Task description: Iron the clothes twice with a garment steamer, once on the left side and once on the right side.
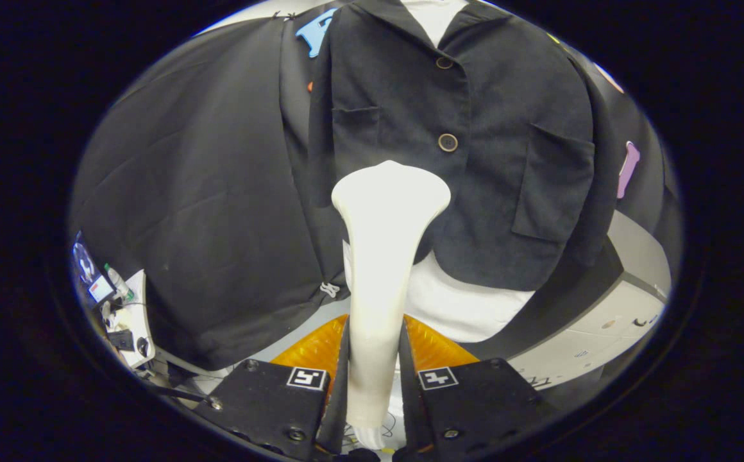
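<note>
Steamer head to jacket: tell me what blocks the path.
Nothing visible does. The tongs are shut on the steamer, whose wide head rises just ahead of the dark jacket hanging on a white form, near its lower button. Whether the head touches the cloth cannot be told.

Jacket (468, 160) collar cut off; hem behind steamer (381, 256).

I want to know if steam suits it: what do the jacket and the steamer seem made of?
The dark jacket looks like a matte woven cloth, maybe cotton or linen, with soft creases and patch pockets. The steamer, clamped between the gripper fingers, looks like smooth, slightly glossy moulded plastic.
</note>
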`<state>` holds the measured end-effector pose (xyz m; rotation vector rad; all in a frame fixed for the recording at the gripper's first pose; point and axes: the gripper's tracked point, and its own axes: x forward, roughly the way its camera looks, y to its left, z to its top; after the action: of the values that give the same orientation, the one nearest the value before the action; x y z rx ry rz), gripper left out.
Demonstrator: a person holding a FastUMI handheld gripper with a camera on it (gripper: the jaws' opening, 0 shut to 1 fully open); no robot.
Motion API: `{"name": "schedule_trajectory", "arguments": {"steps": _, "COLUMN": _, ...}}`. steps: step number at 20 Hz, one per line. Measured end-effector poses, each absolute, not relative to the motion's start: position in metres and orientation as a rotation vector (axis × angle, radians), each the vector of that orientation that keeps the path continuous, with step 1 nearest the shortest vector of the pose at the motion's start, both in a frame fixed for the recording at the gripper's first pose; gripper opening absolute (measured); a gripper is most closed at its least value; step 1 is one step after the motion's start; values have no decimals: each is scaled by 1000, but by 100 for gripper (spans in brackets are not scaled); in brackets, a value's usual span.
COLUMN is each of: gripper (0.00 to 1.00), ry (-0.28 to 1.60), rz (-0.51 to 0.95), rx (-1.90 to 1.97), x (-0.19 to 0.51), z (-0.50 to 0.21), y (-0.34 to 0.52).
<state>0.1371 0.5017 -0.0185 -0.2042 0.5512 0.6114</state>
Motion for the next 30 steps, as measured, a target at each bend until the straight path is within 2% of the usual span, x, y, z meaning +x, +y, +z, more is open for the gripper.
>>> {"name": "schedule_trajectory", "arguments": {"steps": 14, "gripper": 39, "ry": 513, "rz": 530, "rx": -173, "x": 114, "z": -13, "y": 379}}
{"name": "schedule_trajectory", "arguments": {"steps": 22, "gripper": 39, "ry": 516, "rz": 424, "rx": -122, "x": 73, "z": -19, "y": 240}}
{"name": "schedule_trajectory", "arguments": {"steps": 30, "gripper": 39, "ry": 522, "rz": 244, "rx": 29, "x": 35, "z": -30, "y": 75}}
